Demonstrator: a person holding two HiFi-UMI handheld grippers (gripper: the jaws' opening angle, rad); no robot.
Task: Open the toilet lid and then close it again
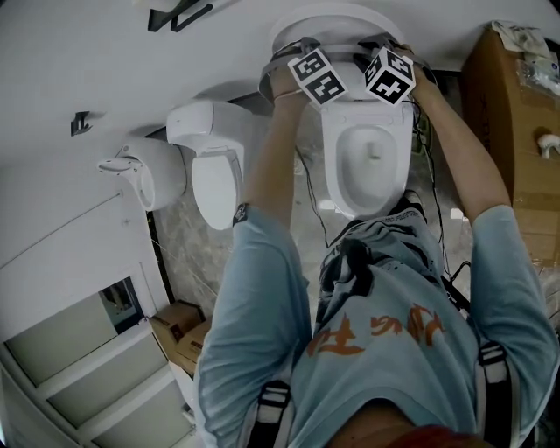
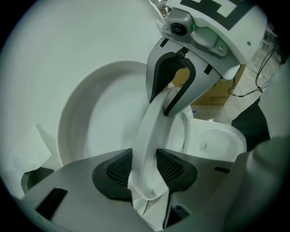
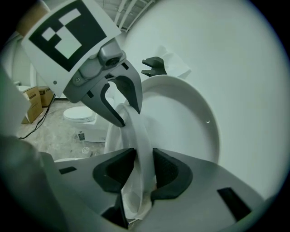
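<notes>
White plastic fills both claw views. The toilet lid [image 1: 319, 19] stands raised against the wall at the head view's top centre, above the bowl [image 1: 367, 166]. Both the left claw [image 2: 144, 170] and the right claw [image 3: 144, 168] are part-closed and clamped on a thin upright ring [image 2: 154, 122], seemingly the seat, just before the lid. To lower it well, swing both claws in one slow arc without twisting.

Glossy toilet seat [image 2: 152, 131] and lid [image 2: 97, 122], matt gripper pads [image 2: 113, 170]
</notes>
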